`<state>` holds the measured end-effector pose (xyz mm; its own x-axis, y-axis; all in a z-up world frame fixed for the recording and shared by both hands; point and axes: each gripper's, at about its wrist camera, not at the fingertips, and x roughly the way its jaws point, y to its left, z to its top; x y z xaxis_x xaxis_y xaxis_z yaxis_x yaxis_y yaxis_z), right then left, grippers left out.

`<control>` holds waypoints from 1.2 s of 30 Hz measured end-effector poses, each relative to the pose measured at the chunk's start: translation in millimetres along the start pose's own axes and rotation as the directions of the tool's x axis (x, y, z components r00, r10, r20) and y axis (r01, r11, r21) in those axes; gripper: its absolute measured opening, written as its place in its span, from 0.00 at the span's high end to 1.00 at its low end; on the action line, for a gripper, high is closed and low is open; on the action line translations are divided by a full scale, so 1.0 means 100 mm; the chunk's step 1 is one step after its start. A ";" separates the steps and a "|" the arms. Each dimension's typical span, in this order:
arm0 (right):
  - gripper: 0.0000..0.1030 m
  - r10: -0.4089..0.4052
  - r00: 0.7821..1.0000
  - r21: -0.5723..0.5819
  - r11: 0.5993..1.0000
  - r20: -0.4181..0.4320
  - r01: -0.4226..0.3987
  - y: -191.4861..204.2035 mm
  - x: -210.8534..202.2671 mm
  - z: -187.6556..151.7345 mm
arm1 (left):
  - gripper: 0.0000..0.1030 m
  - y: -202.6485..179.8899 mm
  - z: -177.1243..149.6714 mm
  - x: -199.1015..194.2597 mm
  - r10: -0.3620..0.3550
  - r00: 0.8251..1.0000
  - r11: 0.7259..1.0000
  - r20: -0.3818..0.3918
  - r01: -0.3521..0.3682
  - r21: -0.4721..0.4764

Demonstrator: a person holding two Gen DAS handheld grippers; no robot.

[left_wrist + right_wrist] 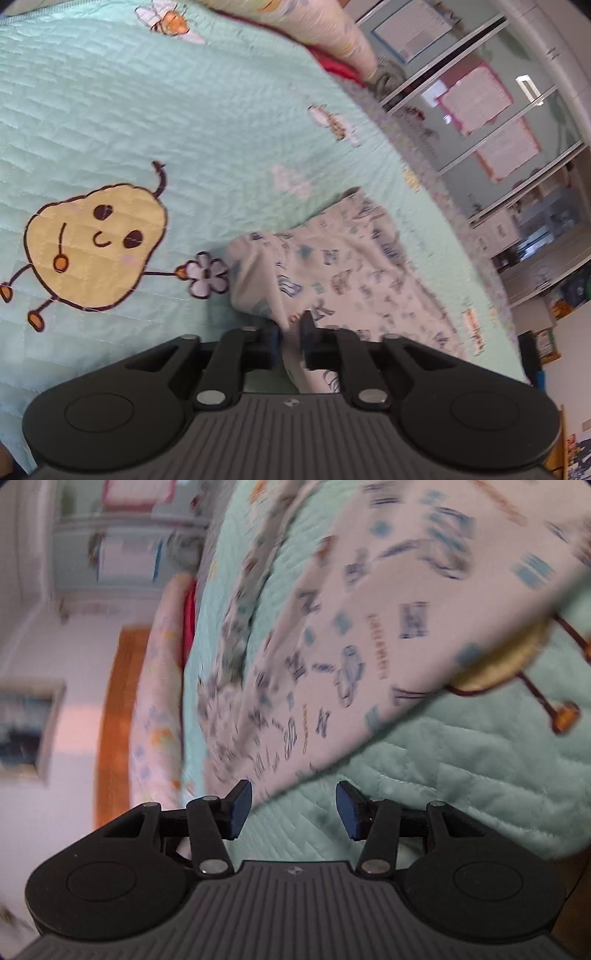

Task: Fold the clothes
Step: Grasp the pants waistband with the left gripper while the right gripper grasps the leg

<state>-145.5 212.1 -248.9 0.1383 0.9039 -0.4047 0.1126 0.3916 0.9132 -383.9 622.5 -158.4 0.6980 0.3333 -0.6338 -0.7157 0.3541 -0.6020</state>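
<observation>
Left wrist view: your left tool (291, 334) has its fingers drawn close with a bunch of the printed garment (343, 266) pinched between them, so the cloth rises in a puckered fold at the grip, likely to lift or carry that edge over. The rest of the garment trails away from the tool across the mint quilted bedspread (147, 110), near the bed's edge, just beside the pear cartoon (96, 247) and touching its flower.

Right wrist view: your right tool (294, 808) stands wide, nothing between the fingers; the garment's edge hangs just past the left finger, whether touching it you can't tell through the blur. Spread that far, it looks ready to take a hem or just let one go; the frames fit both.

Garment looks: thin, white, small blue letters and orange text printed all over, soft and floppy. Part of it is raised off the bedspread, draping over the pear. How many folds it has, can't tell.
</observation>
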 end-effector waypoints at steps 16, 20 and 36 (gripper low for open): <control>0.51 -0.250 0.799 0.134 0.968 0.546 0.212 -0.41 -1.80 0.48 | 0.46 0.04 0.05 0.09 0.015 1.000 1.000 0.007 -0.015 -0.025; 0.52 -0.262 0.745 0.114 0.963 0.613 0.245 -0.50 -1.89 0.66 | 0.46 0.01 0.05 0.09 0.033 0.999 0.999 0.007 -0.033 -0.030; 0.97 -0.332 0.680 0.046 0.914 0.654 0.402 -0.68 -2.25 0.77 | 0.97 -0.02 -0.14 -0.09 0.034 0.999 0.999 -0.018 -0.033 0.024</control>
<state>-108.3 -31.1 -223.4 0.7005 0.3718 -0.6091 0.2035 0.7140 0.6699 -389.2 606.7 -157.7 0.6728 0.3296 -0.6624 -0.7379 0.3636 -0.5686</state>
